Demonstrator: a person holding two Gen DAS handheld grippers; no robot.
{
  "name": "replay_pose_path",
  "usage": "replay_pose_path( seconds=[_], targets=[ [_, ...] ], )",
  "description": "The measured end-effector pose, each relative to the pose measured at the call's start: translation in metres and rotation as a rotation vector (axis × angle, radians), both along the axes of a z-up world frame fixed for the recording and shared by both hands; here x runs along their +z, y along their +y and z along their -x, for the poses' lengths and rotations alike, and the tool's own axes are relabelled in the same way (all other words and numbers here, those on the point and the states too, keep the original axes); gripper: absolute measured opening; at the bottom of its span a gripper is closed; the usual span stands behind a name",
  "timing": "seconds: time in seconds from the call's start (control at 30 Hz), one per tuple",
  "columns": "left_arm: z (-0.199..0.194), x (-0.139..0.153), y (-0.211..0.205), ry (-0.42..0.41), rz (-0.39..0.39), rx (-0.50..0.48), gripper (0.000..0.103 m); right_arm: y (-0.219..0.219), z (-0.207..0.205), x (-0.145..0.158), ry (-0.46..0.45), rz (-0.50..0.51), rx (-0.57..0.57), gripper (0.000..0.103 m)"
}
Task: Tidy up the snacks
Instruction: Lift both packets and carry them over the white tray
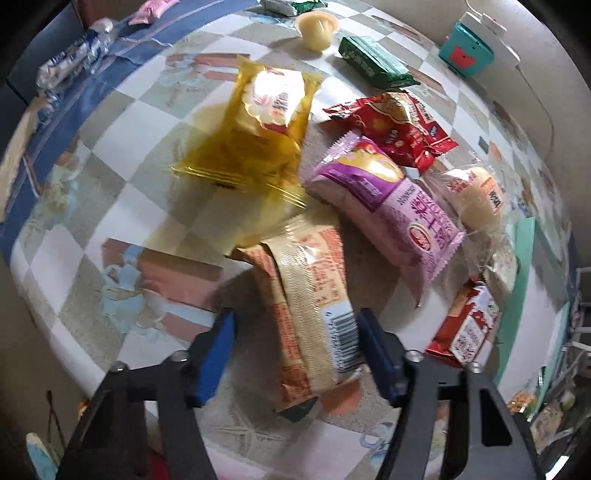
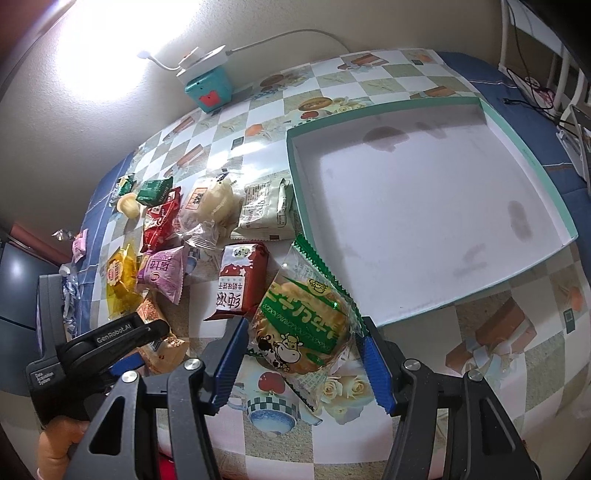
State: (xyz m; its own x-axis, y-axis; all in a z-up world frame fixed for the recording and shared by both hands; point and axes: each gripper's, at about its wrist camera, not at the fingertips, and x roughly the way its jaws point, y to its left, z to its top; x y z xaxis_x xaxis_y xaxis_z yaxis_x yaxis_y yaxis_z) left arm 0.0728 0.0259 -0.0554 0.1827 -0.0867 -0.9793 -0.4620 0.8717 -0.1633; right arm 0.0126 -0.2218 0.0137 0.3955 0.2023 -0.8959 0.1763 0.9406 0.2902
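In the left wrist view my left gripper [image 1: 295, 339] is open, its blue pads on either side of an orange-and-cream snack pack [image 1: 314, 314] lying on the table. Beyond it lie a yellow pack [image 1: 255, 140], a purple pack [image 1: 388, 206], a red pack [image 1: 395, 125] and a clear-wrapped bun [image 1: 476, 195]. In the right wrist view my right gripper [image 2: 301, 350] is open around a green-and-clear cookie pack [image 2: 306, 325], the pads apart from its sides. A teal-rimmed white box [image 2: 424, 206] stands empty just beyond it. The left gripper [image 2: 110, 339] shows at the left there.
A checkered tablecloth [image 2: 369, 85] covers the table. A teal device [image 2: 207, 88] with a white cable stands by the wall. A red-brown milk-biscuit pack [image 2: 240, 280], a cream pack [image 2: 266, 214], green packs [image 1: 373, 62] and a jelly cup [image 1: 317, 29] lie around. A plastic bottle [image 1: 74, 62] lies far left.
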Motion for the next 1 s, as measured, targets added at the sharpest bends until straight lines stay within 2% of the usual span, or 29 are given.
replay_pose_path(
  seconds=[0.13, 0.3, 0.37, 0.53, 0.63, 0.83, 1.0],
  targets=[
    [0.007, 0.001, -0.004, -0.012, 0.015, -0.007, 0.049, 0.0, 0.0, 0.0, -0.001, 0.001, 0.002, 0.063],
    [0.01, -0.002, -0.009, -0.014, 0.0, -0.024, 0.043, 0.0, 0.0, 0.0, 0.001, -0.001, -0.002, 0.063],
    [0.007, 0.006, -0.011, -0.015, 0.002, -0.018, 0.041, -0.001, 0.0, 0.0, 0.001, -0.002, -0.004, 0.063],
    [0.014, 0.013, 0.0, -0.031, 0.017, 0.003, 0.039, -0.001, 0.001, 0.001, -0.001, -0.003, -0.007, 0.063],
    [0.026, 0.026, 0.007, -0.067, 0.032, 0.024, 0.039, -0.001, 0.001, 0.002, -0.005, -0.002, -0.007, 0.063],
    [0.036, 0.051, 0.012, -0.15, -0.004, 0.066, 0.039, -0.003, 0.002, 0.005, -0.017, -0.002, -0.021, 0.063],
    [0.037, 0.081, -0.006, -0.237, -0.057, -0.006, 0.039, -0.012, -0.001, 0.01, -0.032, 0.002, -0.044, 0.063]
  ],
)
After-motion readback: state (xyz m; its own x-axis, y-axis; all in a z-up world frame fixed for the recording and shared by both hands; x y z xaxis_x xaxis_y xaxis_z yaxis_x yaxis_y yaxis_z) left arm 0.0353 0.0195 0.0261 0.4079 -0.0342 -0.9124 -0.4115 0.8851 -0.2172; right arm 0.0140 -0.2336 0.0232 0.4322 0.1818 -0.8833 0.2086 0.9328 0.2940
